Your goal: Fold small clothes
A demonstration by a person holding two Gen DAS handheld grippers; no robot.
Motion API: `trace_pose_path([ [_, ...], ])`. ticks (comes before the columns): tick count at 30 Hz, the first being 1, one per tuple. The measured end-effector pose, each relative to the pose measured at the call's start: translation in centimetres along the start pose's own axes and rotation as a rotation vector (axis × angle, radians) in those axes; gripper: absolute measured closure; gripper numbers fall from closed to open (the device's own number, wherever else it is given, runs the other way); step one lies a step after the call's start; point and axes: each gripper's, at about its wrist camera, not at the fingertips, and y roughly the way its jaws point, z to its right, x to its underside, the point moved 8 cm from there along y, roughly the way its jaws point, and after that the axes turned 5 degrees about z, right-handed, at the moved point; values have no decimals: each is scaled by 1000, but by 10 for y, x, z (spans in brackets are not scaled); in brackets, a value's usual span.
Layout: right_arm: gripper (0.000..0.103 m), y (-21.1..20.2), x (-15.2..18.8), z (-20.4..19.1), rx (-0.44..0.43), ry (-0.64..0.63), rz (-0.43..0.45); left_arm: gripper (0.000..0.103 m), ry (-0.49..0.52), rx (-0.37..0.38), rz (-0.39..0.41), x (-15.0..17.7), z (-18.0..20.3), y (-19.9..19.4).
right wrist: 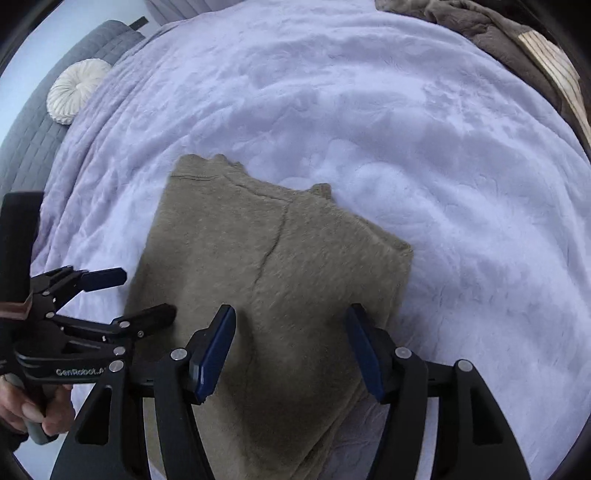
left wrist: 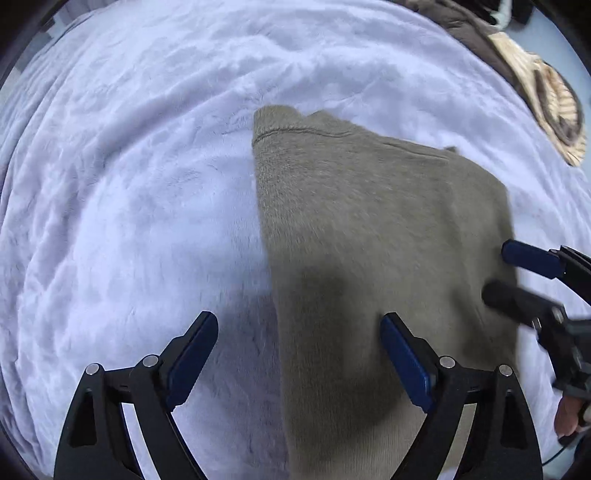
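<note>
– What do we see below us?

– Our right gripper point(right wrist: 291, 314) stands with jaws apart over a folded olive-brown fleece garment point(right wrist: 273, 280) lying on the pale lilac plush blanket point(right wrist: 461, 184).

– And at our left?

– Our left gripper point(right wrist: 147, 295), jaws apart too, at the garment's left edge, held by a hand point(right wrist: 37, 410).

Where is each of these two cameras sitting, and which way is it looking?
Left wrist: on the left gripper, facing down at the lilac blanket and the left edge of the olive garment; its open jaws frame the bottom, with the right gripper at right.
Right wrist: on the right gripper, looking down and forward over the garment toward a round cushion; its own open jaws show, with the left gripper and a hand at left.
Shared: garment, blanket, brown throw, and both grippers.
</note>
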Motion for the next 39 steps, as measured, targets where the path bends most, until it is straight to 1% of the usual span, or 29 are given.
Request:
trace_pose_path([
  [3, 37, -31, 30, -51, -144, -132, 8, 12, 56, 32, 28, 27, 4, -22],
  [5, 38, -36, 60, -72, -186, -189, -36, 12, 69, 57, 32, 46, 4, -28],
  [6, 38, -34, 76, -78, -211, -195, -71, 12, 74, 59, 23, 56, 1, -26],
  [7, 38, -29, 93, -81, -224, -189, -113, 12, 75, 55, 13, 57, -5, -19],
  [8, 38, -25, 105, -78, -224, -176, -138, 12, 68, 42, -1, 69, 1, -27],
  [9, 38, -20, 117, -72, -211, -157, -166, 12, 66, 33, -19, 73, -1, -20],
  [10, 39, -16, 124, -64, -156, -165, -170, 12, 63, 30, -37, 79, -4, -14],
  [11, 41, -12, 130, -51, -61, -180, -178, 12, 57, 42, -59, 85, -7, -10],
  [12, 51, -10, 136, -33, -1, -155, -195, 12, 45, 51, -61, 88, -9, -13],
  [13, 49, -14, 139, -17, 61, -111, -196, 12, 33, 51, -45, 85, -11, -19],
  [14, 49, -21, 137, -5, 100, -77, -177, 12, 25, 70, -16, 79, -14, -28],
  [15, 48, -34, 133, 4, 98, -32, -134, 12, 14, 113, 9, 73, -13, -38],
  [16, 40, -49, 126, 13, 77, 24, -73, 12, -1, 158, 17, 67, -12, -42],
  [17, 33, -59, 121, 18, 68, 64, -27, 12, -24, 210, 9, 60, -10, -42],
  [18, 20, -68, 114, 24, 66, 105, 23, 12, -47, 254, -4, 53, -10, -38],
  [19, 18, -73, 105, 30, 69, 142, 65, 12, -71, 305, -22, 46, -7, -31],
  [20, 18, -72, 98, 33, 65, 168, 79, 12, -94, 337, -42, 39, -6, -22],
  [22, 18, -57, 84, 40, 33, 228, 83, 12, -110, 319, -76, 35, 1, -5],
  [24, 18, -37, 73, 39, -16, 271, 64, 12, -109, 365, -104, 36, 19, 6],
  [25, 18, -22, 68, 39, -46, 296, 46, 12, -110, 381, -121, 34, 24, 16],
  [26, 18, -9, 62, 39, -61, 318, 29, 12, -101, 376, -134, 37, 26, 22],
  [28, 18, 26, 66, 40, -79, 354, -37, 14, -75, 359, -164, 49, 36, 29],
  [29, 20, 41, 70, 39, -74, 369, -66, 25, -80, 371, -170, 55, 39, 31],
  [30, 28, 50, 71, 36, -72, 376, -71, 29, -91, 384, -160, 56, 40, 28],
  [31, 45, 52, 69, 29, -90, 372, -59, 38, -94, 381, -145, 54, 41, 27],
  [32, 52, 50, 66, 23, -99, 366, -43, 50, -89, 384, -122, 53, 41, 20],
  [33, 58, 46, 63, 15, -107, 350, -30, 54, -78, 384, -107, 53, 42, 14],
  [35, 60, 33, 59, 0, -109, 292, -9, 58, -50, 370, -86, 57, 44, 3],
  [39, 62, 11, 57, -29, -97, 196, 12, 58, 5, 322, -50, 69, 48, -27],
])
